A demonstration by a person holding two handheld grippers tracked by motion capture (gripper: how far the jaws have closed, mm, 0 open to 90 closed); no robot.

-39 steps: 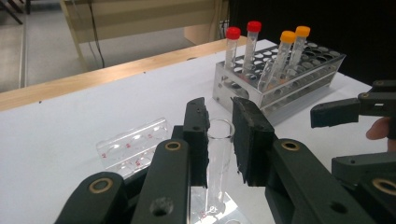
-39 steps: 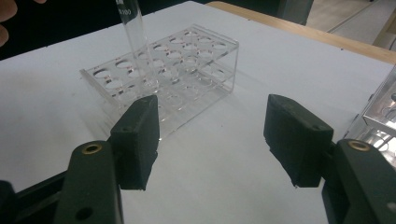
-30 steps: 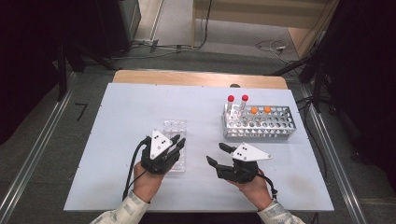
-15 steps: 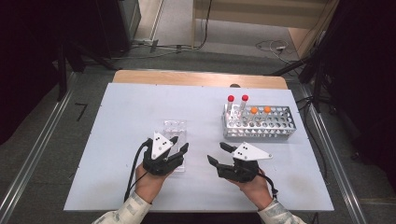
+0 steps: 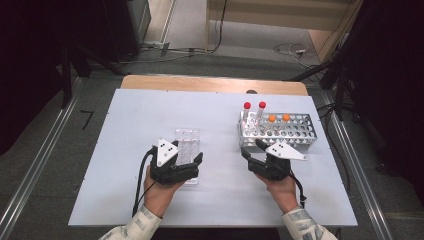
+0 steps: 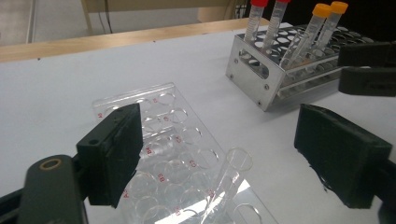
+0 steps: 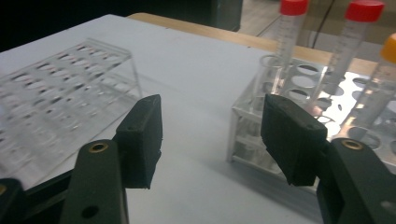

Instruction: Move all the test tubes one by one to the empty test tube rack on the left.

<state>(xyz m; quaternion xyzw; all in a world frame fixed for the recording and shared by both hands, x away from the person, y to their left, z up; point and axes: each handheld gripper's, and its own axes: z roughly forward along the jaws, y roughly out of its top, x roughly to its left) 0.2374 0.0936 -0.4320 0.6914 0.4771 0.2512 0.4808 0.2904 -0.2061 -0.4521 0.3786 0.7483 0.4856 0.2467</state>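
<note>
Between the left tool's [image 6: 219,154] just-spread jaws, a freed clear tube [image 6: 227,179] leans in the plate [image 6: 163,140]; a nudge might topple it.

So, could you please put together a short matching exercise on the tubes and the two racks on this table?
Things:
1. uncapped glass tube
2. red-capped tubes
3. orange-capped tubes
4. metal rack

Places or states:
a. back row of the metal rack, left end
b. leaning in the clear plastic rack, between open fingers of the left gripper
c. just beyond the right gripper
d. second row of the metal rack

Pairs: 1-b, 2-a, 3-d, 4-c
</note>
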